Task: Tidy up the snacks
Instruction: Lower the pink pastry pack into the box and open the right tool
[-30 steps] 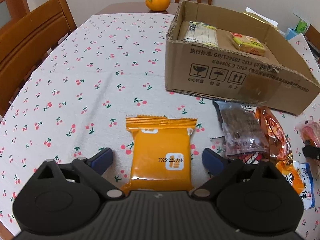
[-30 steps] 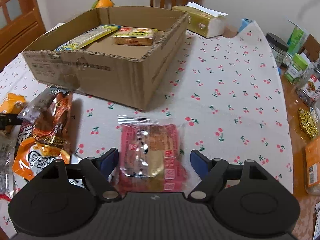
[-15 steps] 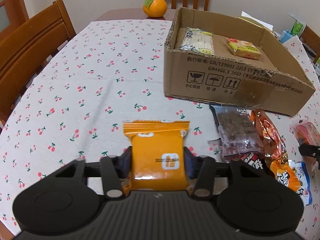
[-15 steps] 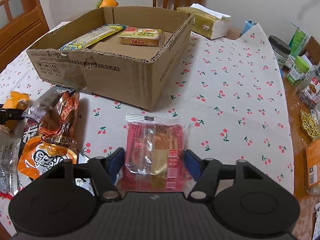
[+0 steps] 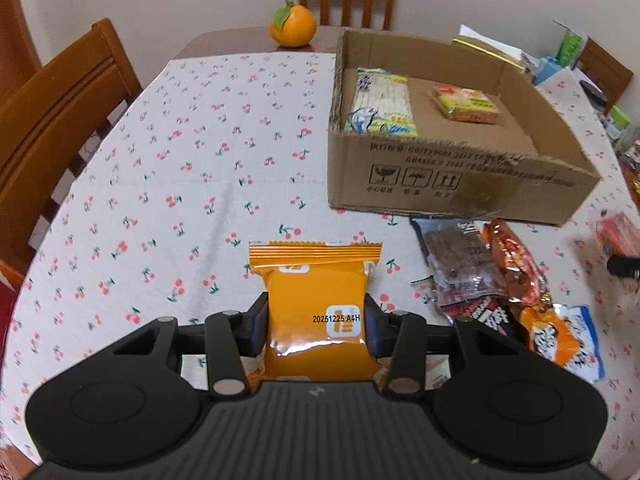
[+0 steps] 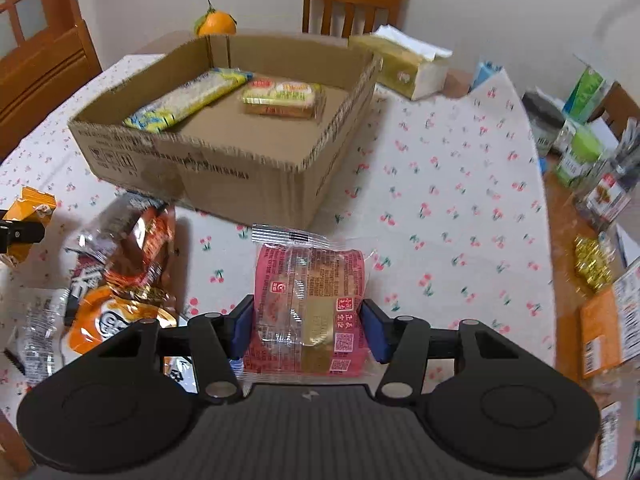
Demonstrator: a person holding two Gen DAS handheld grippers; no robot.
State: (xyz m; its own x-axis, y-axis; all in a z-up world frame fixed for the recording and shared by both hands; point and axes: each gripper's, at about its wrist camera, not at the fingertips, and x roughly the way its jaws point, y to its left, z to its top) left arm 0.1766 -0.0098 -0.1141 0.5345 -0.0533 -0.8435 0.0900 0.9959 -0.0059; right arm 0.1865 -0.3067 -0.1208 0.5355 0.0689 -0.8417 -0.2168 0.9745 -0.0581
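Left gripper (image 5: 316, 322) clamps the orange pack (image 5: 316, 304), right gripper (image 6: 307, 326) the pink pack (image 6: 310, 304) — its jaws just closed in; the box (image 5: 440, 184) lies ahead, nearer the right.

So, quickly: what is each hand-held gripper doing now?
Left hand-held gripper: closed on the orange packet.
Right hand-held gripper: closed on the pink packet.

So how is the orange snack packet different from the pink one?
The orange packet is solid orange foil with a printed date, while the pink packet is partly see-through, so the snack inside shows. The orange packet sits in the left hand-held gripper; the pink packet sits in the right hand-held gripper. The orange one has a crimped orange top edge, the pink one a clear edge. Both are squeezed between blue pads.
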